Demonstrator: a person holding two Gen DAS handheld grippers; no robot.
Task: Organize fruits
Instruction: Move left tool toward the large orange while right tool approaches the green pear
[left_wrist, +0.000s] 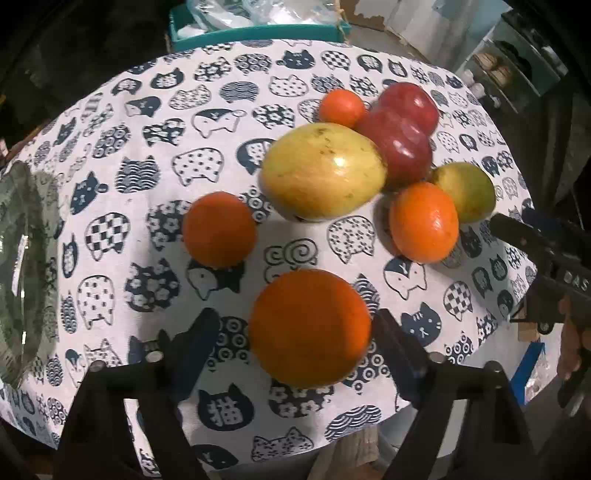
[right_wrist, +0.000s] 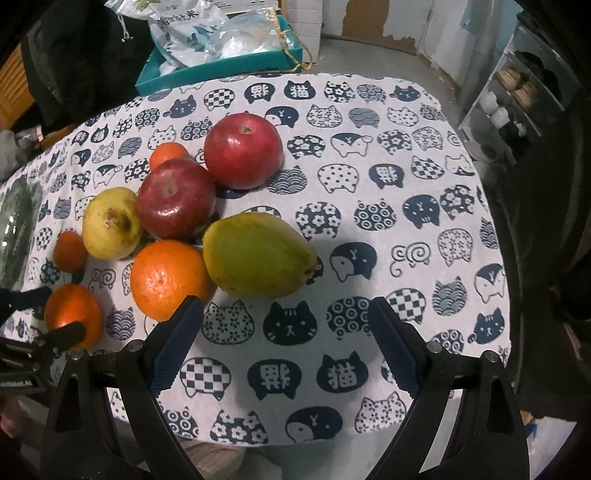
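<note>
A large orange (left_wrist: 310, 326) lies on the cat-print tablecloth (left_wrist: 147, 110) between the fingers of my left gripper (left_wrist: 295, 328). A strip of cloth shows between the left finger and the fruit, so the jaws stand open around it. Beyond it are two oranges (left_wrist: 219, 229) (left_wrist: 424, 221), a big yellow mango (left_wrist: 321, 171), two red apples (left_wrist: 402, 151), a small orange (left_wrist: 341, 107) and a greenish mango (left_wrist: 465, 192). My right gripper (right_wrist: 286, 332) hangs open over bare cloth, just short of an orange (right_wrist: 166, 278) and the greenish mango (right_wrist: 258, 254).
A clear glass bowl (left_wrist: 22, 266) stands at the table's left edge. A teal tray (right_wrist: 221, 66) with plastic bags sits behind the table. Shelves (right_wrist: 517, 110) stand to the right. The table's right half (right_wrist: 424, 221) holds only cloth.
</note>
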